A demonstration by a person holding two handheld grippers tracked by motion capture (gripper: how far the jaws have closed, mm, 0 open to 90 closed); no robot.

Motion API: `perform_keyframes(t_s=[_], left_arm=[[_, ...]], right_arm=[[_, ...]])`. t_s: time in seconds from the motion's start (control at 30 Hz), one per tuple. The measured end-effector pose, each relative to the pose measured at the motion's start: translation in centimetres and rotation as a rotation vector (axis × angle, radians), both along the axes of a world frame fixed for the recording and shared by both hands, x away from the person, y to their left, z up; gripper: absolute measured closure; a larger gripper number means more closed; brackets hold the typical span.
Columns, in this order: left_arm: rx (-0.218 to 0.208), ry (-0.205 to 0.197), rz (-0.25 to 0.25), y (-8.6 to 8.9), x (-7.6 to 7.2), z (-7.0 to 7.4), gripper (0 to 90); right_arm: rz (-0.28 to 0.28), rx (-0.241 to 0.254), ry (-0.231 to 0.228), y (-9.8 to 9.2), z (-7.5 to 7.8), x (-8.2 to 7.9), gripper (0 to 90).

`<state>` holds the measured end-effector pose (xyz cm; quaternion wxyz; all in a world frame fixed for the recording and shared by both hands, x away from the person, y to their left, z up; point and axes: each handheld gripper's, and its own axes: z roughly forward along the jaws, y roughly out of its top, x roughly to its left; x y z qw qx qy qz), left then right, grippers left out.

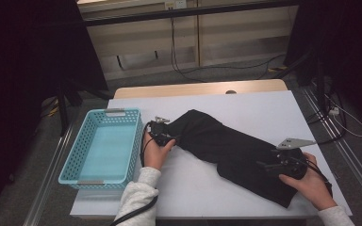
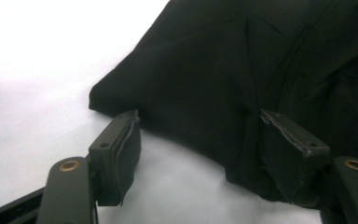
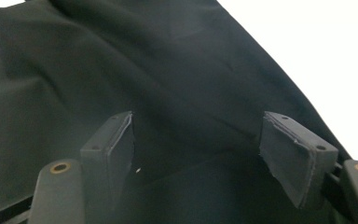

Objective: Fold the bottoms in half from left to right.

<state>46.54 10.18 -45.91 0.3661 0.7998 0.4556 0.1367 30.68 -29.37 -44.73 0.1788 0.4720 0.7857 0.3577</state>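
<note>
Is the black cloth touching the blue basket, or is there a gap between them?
Apart. In the high view, the black cloth lies to the right of the blue basket, and the left gripper, with the hand holding it, sits between them.

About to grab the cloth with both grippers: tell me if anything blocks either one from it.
Nothing visible does. The left gripper sits open at the black cloth's near-basket end, and the right gripper is open over the other end, with only fabric between its jaws.

Matt black cloth [image 1: 226, 141] lies on a smooth white tabletop [image 1: 264, 108].
</note>
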Motion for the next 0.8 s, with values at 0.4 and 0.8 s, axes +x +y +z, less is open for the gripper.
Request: perform_keyframes(t_s=[0.4,0.8], left_arm=[[-0.103,0.114,0.01,-1.0,0.5,0.4,79.9],[-0.124,0.054,0.036,-0.6,3.8,1.8,79.6]], right_arm=[[-0.006,0.008,-0.002,-0.2,0.2,-1.8,26.7],[0.004,0.0,0.014,-0.4,-0.2,-2.5,26.7]])
